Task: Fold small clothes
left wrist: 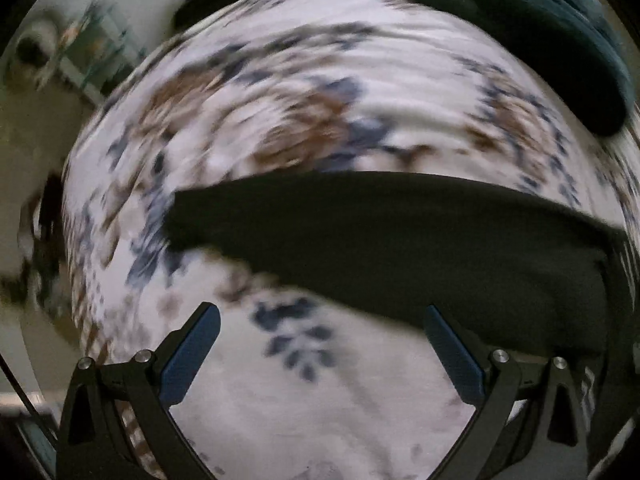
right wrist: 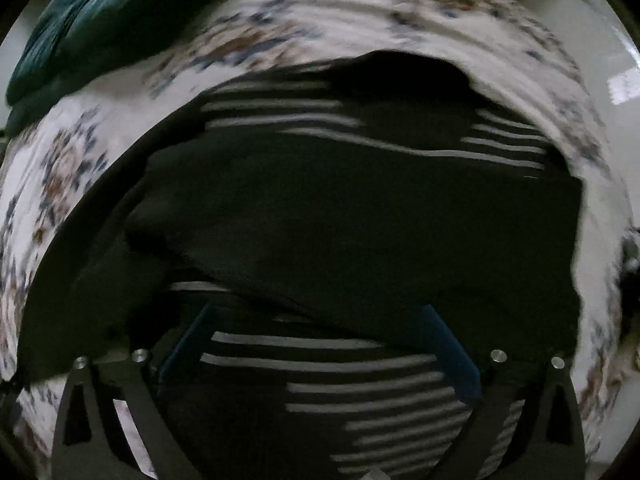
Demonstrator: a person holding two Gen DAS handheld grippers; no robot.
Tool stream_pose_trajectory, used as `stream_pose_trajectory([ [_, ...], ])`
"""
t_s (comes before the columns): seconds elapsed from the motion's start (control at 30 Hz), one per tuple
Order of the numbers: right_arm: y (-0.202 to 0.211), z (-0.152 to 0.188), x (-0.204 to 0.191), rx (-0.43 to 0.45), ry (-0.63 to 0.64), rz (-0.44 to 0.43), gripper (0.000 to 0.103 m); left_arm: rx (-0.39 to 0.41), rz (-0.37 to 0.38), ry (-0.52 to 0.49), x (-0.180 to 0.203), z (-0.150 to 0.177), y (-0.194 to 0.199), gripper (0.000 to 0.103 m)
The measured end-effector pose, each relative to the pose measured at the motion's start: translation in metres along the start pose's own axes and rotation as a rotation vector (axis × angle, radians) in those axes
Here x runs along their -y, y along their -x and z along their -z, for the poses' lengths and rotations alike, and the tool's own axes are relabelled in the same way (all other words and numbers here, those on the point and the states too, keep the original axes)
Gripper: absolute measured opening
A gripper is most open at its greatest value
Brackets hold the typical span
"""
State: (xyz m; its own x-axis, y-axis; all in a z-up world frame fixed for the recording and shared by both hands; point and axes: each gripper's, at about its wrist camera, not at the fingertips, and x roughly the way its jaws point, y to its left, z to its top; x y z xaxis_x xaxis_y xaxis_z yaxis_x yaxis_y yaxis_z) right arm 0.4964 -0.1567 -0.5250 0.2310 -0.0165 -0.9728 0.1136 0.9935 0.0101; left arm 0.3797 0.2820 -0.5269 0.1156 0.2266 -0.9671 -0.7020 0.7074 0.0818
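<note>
A black garment with white stripes (right wrist: pixel 360 216) lies spread on a white floral sheet (right wrist: pixel 72 152). In the left wrist view its black edge (left wrist: pixel 400 240) stretches across the middle and right. My left gripper (left wrist: pixel 320 316) is open and empty, its blue pads over the floral sheet (left wrist: pixel 304 400), just short of the black cloth; the right finger (left wrist: pixel 452 352) is at the cloth's edge. My right gripper (right wrist: pixel 316 316) is open above the striped part of the garment (right wrist: pixel 380 400), holding nothing. Both views are motion blurred.
A dark teal pillow or blanket (left wrist: pixel 540 32) lies at the far side of the bed, also in the right wrist view (right wrist: pixel 100 20). Beyond the bed's left edge are a floor and blurred furniture (left wrist: pixel 80 52).
</note>
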Motion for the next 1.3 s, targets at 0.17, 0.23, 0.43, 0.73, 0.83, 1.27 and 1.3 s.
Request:
stream_pose_trajectory([
  [0.17,0.027,0.002,0.016,0.057,-0.024,0.052,0.103,-0.049,0.042,0.162,-0.046,-0.011,-0.014,0.103],
  [0.23,0.03,-0.002,0.014,0.066,-0.026,0.051,0.103,-0.062,0.066,0.2,-0.055,-0.016,-0.019,0.102],
  [0.43,0.025,0.015,0.024,0.021,-0.047,-0.002,0.103,-0.197,0.247,0.427,-0.087,-0.019,-0.06,0.102],
  [0.73,-0.011,0.052,0.033,-0.082,-0.031,0.027,0.103,-0.166,0.348,0.687,-0.128,-0.026,-0.09,0.024],
  [0.83,-0.016,0.057,0.034,-0.093,-0.028,0.039,0.103,-0.095,0.339,0.628,-0.124,-0.039,-0.078,0.006],
  [1.27,-0.008,0.036,0.085,-0.052,-0.124,0.034,0.103,0.266,0.416,-0.065,0.082,-0.055,0.086,0.005],
  [1.3,-0.008,0.033,0.095,-0.046,-0.139,0.035,0.103,0.269,0.441,-0.11,0.104,-0.049,0.093,0.005],
])
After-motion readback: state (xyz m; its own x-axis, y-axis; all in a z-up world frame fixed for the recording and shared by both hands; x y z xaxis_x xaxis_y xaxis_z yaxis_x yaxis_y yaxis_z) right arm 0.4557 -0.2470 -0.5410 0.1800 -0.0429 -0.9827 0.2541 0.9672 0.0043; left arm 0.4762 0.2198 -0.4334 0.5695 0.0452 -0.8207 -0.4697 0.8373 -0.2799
